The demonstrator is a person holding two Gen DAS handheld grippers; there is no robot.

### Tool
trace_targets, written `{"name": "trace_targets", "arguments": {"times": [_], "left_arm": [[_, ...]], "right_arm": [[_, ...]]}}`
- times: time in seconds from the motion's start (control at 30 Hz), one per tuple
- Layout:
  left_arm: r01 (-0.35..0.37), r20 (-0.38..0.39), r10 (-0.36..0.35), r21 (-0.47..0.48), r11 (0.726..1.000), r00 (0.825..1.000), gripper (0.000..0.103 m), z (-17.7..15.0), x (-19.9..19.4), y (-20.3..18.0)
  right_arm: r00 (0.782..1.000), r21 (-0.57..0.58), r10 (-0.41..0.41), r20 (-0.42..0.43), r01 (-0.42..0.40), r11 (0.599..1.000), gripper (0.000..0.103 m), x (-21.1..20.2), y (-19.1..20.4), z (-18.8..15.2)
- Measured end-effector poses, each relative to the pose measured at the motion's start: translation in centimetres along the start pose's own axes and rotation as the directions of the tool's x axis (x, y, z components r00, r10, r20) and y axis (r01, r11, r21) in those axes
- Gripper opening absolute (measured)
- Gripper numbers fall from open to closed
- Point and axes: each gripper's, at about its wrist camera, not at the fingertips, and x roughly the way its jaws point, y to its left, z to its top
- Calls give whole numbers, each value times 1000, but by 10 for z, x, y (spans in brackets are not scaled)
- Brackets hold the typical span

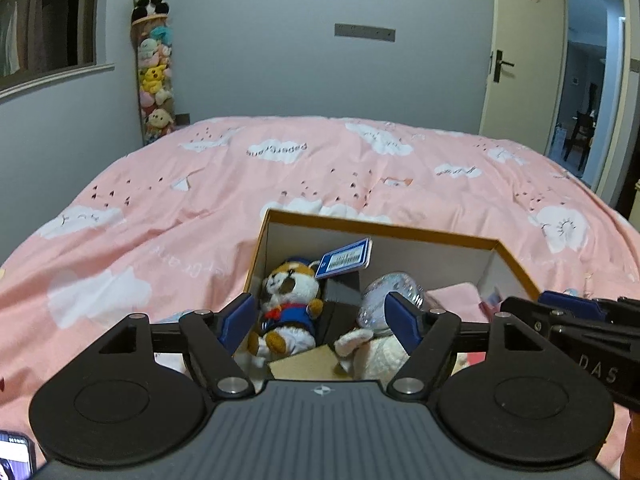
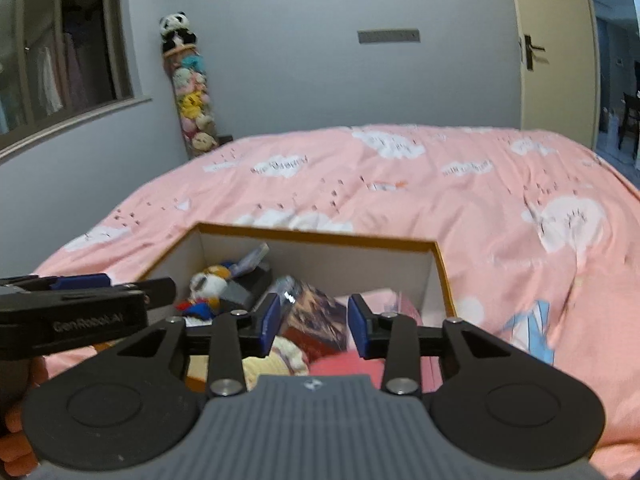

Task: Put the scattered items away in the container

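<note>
An open cardboard box (image 1: 384, 229) with orange rim sits on the pink bed; it also shows in the right wrist view (image 2: 320, 237). Inside lie a brown-and-white plush dog (image 1: 288, 296), a blue card (image 1: 346, 258), a clear shiny bag (image 1: 394, 290) and a white plush (image 1: 380, 354). My left gripper (image 1: 320, 320) is open and empty above the box's near side. My right gripper (image 2: 314, 322) is open above the box, its pads either side of a dark printed packet (image 2: 316, 316) that lies in the box; it also shows in the left wrist view (image 1: 568, 308).
The pink cloud-print duvet (image 1: 280, 184) covers the bed around the box. A tall holder of plush toys (image 1: 154, 68) with a panda on top stands at the far wall. A door (image 1: 520, 52) stands open at the right. A phone (image 1: 16, 456) lies at the lower left.
</note>
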Motion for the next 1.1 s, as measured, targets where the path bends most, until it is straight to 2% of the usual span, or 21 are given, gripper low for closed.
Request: {"name": "trace_targets", "arguments": {"times": [0.13, 0.37, 0.47, 0.7, 1.1], "left_arm": [[-19, 13, 19, -13, 1000, 1000, 88, -6, 4, 1], [-24, -31, 24, -3, 1000, 999, 88, -16, 17, -2], [-32, -23, 33, 29, 999, 999, 88, -21, 18, -5], [-56, -35, 60, 92, 994, 998, 90, -32, 22, -18], [-67, -47, 72, 84, 994, 996, 91, -33, 25, -19]], "right_arm": [[1000, -15, -24, -11, 24, 1000, 47, 10, 2, -12], [999, -16, -22, -41, 21, 1000, 49, 22, 4, -28], [998, -12, -21, -54, 21, 1000, 49, 25, 3, -32], [998, 31, -19, -58, 21, 999, 54, 28, 1, -37], [999, 48, -24, -42, 25, 999, 60, 28, -1, -42]]}}
